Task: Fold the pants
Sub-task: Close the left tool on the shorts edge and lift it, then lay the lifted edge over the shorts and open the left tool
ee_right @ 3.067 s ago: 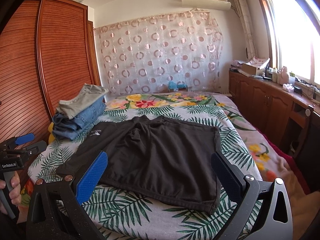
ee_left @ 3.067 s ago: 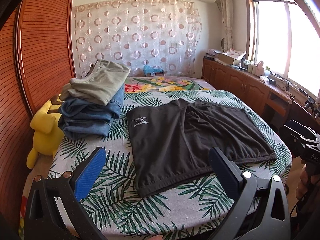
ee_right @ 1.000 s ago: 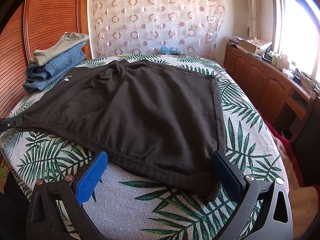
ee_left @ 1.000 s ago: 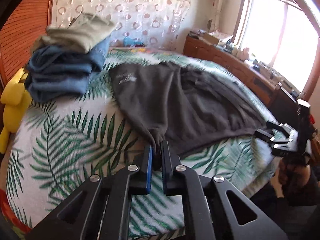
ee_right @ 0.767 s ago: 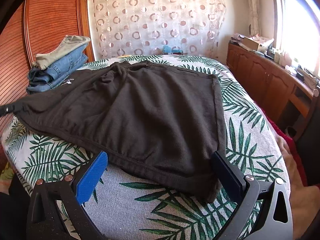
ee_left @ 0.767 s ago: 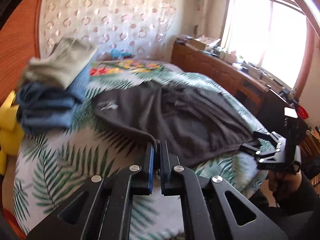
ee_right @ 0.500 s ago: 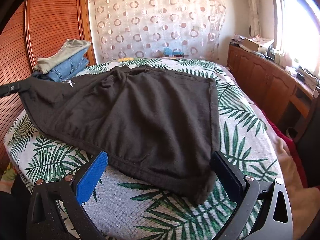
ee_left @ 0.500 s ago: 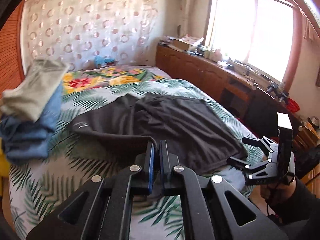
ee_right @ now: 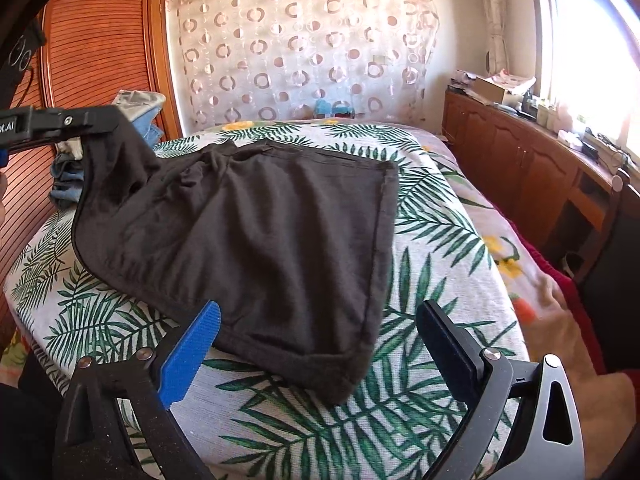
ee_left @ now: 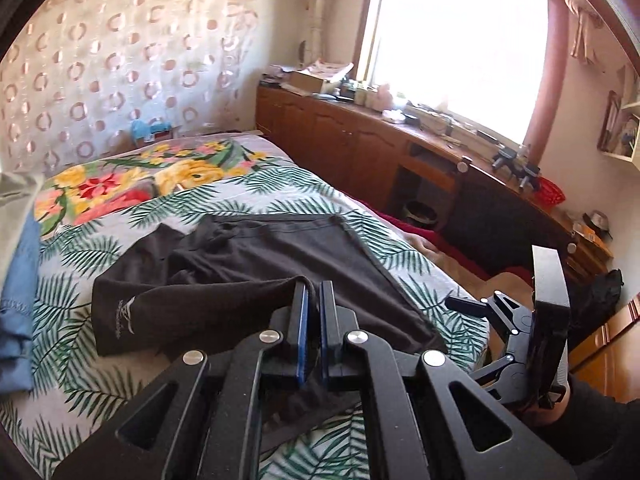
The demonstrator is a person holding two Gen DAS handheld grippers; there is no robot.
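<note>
Left gripper [ee_left: 311,300]: jaws clamped on a corner of the black pants [ee_right: 272,232], holding it up off the bed [ee_right: 432,240]. Rest of pants lies flat on the bed. Right gripper [ee_right: 316,332]: jaws wide apart, nothing in them, at pants' near corner.

1. Left gripper [ee_left: 312,292]: jaws clamped on a corner of the black pants [ee_left: 256,256], lifting it off the bed [ee_left: 80,376].
2. Right gripper [ee_left: 472,312]: low at right, jaws apart, beside the pants' near corner.
3. Jeans [ee_left: 20,292]: left edge.
4. Cabinets [ee_left: 360,148]: under the window [ee_left: 460,40].
</note>
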